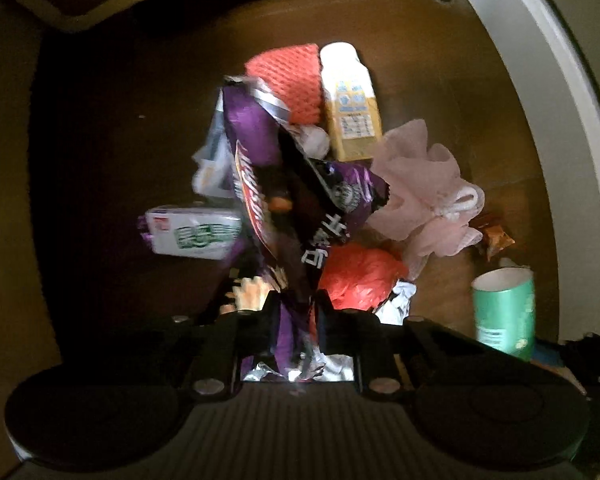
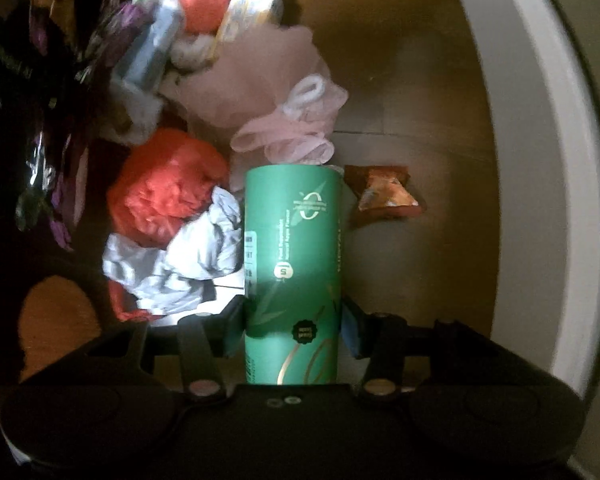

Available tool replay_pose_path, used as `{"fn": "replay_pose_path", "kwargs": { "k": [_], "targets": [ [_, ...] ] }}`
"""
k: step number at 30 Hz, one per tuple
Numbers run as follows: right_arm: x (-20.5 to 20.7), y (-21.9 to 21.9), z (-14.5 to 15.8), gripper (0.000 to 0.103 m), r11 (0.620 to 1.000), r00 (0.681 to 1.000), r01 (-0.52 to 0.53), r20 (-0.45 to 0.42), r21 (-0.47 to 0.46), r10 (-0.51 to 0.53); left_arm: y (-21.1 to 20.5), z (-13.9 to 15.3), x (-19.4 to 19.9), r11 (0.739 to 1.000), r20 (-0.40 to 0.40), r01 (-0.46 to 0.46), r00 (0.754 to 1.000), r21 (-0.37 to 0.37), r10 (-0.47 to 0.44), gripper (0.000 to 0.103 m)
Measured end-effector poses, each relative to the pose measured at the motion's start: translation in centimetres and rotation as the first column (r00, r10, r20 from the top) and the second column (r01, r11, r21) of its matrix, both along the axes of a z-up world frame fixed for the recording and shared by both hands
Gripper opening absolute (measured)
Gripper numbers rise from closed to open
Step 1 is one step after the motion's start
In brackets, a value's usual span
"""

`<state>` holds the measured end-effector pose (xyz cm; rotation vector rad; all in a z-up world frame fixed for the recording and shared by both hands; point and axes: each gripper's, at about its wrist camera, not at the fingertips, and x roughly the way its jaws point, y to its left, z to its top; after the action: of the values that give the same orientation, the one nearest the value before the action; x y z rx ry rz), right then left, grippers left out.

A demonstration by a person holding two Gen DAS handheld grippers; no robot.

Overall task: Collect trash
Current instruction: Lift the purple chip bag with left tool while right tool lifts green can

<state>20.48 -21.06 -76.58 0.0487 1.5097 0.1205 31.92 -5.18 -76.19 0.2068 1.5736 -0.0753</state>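
Left to right, as seen from both wrist cams, each pointed straight down at the pile.

Left claw (image 1: pixel 296 312): pinched nearly all the way in on a crumpled purple wrapper (image 1: pixel 276 184). The wrapper is pulled up tall between the pads, long axis running straight away from the claw, so it looks lifted off the pile rather than lying in it. Beside it on the wood surface (image 1: pixel 120 120), presumably floor, a white tissue pack (image 1: pixel 194 230) is seen at the left. Beyond are a red mesh pad (image 1: pixel 296 80) and a yellow bottle (image 1: pixel 350 108). To the right sit a pink pouf (image 1: pixel 424 188) and a red bag (image 1: pixel 360 276).

Right claw (image 2: pixel 294 324): held about half open around a green can (image 2: pixel 296 248), pads pressed on both sides near the base. The can's long axis is lined up w/ the claw, top end pointing away. Its lower end looks clear of the crumpled paper (image 2: pixel 188 260) at its left and a small orange packet (image 2: pixel 386 194) at its right.

Judgement: both claws are loaded, so the next move prob turns on where the bin is, which isn't seen in either view. A white curved edge (image 2: pixel 540 200) at far right can't be ID'd. The leftover trash lies below and between the claws, nearer the left one.
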Motion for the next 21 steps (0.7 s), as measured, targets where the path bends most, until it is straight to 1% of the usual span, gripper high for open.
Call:
{"fn": "replay_pose_path", "kwargs": {
  "k": [1,3,4,6,7,10,14,15,19,21],
  "targets": [
    [0.0,-0.4,0.9,0.048,1.0,1.0,0.009,0.006,0.005,-0.009,0.3,1.1,-0.1,1.0,0.002,-0.003,1.0,-0.011,0.003,0.015],
    [-0.1,-0.6,3.6,0.048,0.999,0.999,0.025,0.028,0.022,-0.026,0.8,3.0,-0.2,1.0,0.012,-0.004,1.0,-0.023,0.004,0.015],
    [0.7,-1.4,4.2,0.048,0.999,0.999,0.027,0.036,0.031,-0.028,1.0,3.9,-0.4,1.0,0.013,0.0,1.0,-0.029,0.0,0.014],
    [0.7,-1.5,7.4,0.048,0.998,0.998,0.04,0.051,0.05,-0.043,1.5,5.7,-0.7,1.0,0.017,-0.006,1.0,-0.027,0.006,0.012],
    [0.6,-1.5,8.3,0.048,0.997,0.997,0.046,0.056,0.057,-0.049,1.8,6.7,-0.8,0.999,0.015,-0.014,1.0,-0.033,0.015,0.012],
    [0.7,-1.5,12.7,0.048,0.996,0.995,0.052,0.079,0.077,-0.058,2.8,10.4,-0.9,0.997,0.007,-0.052,0.999,-0.065,0.052,0.012],
    [1.5,-1.0,19.4,0.048,0.993,0.99,0.066,0.116,0.102,-0.077,3.8,17.8,-1.1,0.992,0.056,-0.048,0.997,-0.117,0.055,0.012],
    [1.8,-0.9,21.2,0.048,0.992,0.988,0.063,0.132,0.107,-0.077,4.1,20.1,-1.0,0.99,0.071,-0.049,0.996,-0.133,0.059,0.012],
    [3.0,-0.5,29.6,0.048,0.99,0.974,0.052,0.213,0.134,-0.08,5.4,28.2,-0.6,0.982,0.132,-0.059,0.988,-0.18,0.084,0.012],
    [3.7,-0.4,34.1,0.048,0.988,0.96,0.046,0.266,0.149,-0.085,6.0,32.6,-0.3,0.978,0.177,-0.056,0.98,-0.199,0.092,0.012]
  ]
}}
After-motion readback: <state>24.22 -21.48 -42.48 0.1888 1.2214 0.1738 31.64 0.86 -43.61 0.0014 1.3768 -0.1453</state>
